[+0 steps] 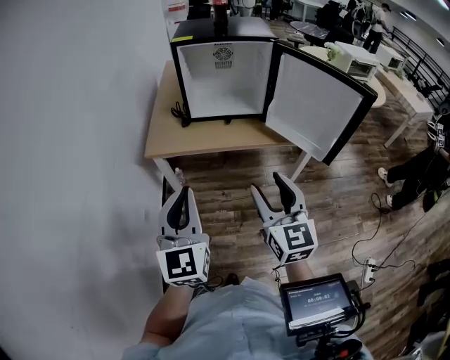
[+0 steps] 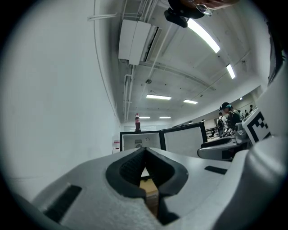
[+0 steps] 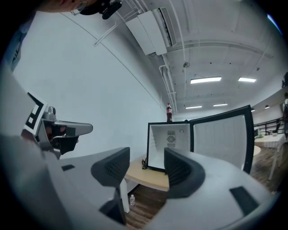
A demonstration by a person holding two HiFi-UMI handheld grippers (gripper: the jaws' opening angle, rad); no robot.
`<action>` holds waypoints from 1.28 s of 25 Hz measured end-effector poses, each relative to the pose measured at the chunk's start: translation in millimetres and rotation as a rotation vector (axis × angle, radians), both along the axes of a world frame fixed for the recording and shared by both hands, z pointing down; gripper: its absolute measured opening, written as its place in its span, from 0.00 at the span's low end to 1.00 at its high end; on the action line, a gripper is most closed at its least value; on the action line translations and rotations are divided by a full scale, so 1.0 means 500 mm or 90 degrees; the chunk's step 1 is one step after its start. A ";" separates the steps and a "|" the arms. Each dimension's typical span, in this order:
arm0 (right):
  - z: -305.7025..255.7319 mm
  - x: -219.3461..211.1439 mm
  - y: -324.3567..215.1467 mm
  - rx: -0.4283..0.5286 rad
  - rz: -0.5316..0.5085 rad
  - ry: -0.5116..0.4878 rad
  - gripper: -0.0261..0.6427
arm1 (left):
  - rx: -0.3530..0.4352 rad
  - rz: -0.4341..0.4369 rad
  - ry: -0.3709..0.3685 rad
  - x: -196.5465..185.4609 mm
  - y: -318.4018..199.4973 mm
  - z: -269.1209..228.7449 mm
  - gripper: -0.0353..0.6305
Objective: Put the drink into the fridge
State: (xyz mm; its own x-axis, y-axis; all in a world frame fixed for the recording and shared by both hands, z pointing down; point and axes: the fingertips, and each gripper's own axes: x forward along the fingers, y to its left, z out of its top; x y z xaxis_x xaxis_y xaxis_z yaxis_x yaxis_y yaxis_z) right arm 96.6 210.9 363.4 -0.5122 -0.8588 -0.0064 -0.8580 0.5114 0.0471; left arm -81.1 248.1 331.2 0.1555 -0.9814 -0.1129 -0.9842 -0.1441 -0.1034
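Room: open-plan workshop/office, seen steeply from above.

Far L: plain pale wall, smooth, matt. Against it, small bench w/ light wood top, rounded corners, white legs. Black cable bunched on bench top, just L of fridge.

Centre: fridge on bench, compact box, black casing, white moulded liner, round vent grille on back wall. The drink upright on fridge roof, not in the cavity; dark cola-type bottle, red label. Fridge door swung wide to R, black rim, flat white inner panel, overhanging bench edge.

Below: floor of brown wood-look planks, streaky grain. Small clear bottle on floor by bench leg.

Near camera, L to R:
- L claw: grey plastic shells, black ribbed pads, marker cube at rear. Tips pressed together, gripping nothing.
- R claw: same build. Pads apart at a medium gap, nothing between; bench edge and floor visible through gap in right gripper view.
- Both aimed at fridge, over floor, short of bench.

Lower R: small screen on black mount. Beyond it, white power strip w/ cables on planks.

Far R: seated person's legs, another table, white appliance.

Overhead (gripper views): white ceiling, strip lights, boxy AC unit, exposed pipes.
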 end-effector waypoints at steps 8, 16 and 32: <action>0.029 -0.014 -0.080 -0.012 0.007 0.006 0.40 | -0.020 0.008 0.003 -0.010 -0.080 0.041 0.06; 0.060 -0.035 -0.201 -0.024 0.003 0.013 0.40 | -0.037 -0.004 0.002 -0.031 -0.197 0.071 0.06; 0.015 -0.073 -0.587 -0.014 -0.053 0.007 0.39 | -0.029 -0.049 -0.015 -0.046 -0.573 0.028 0.06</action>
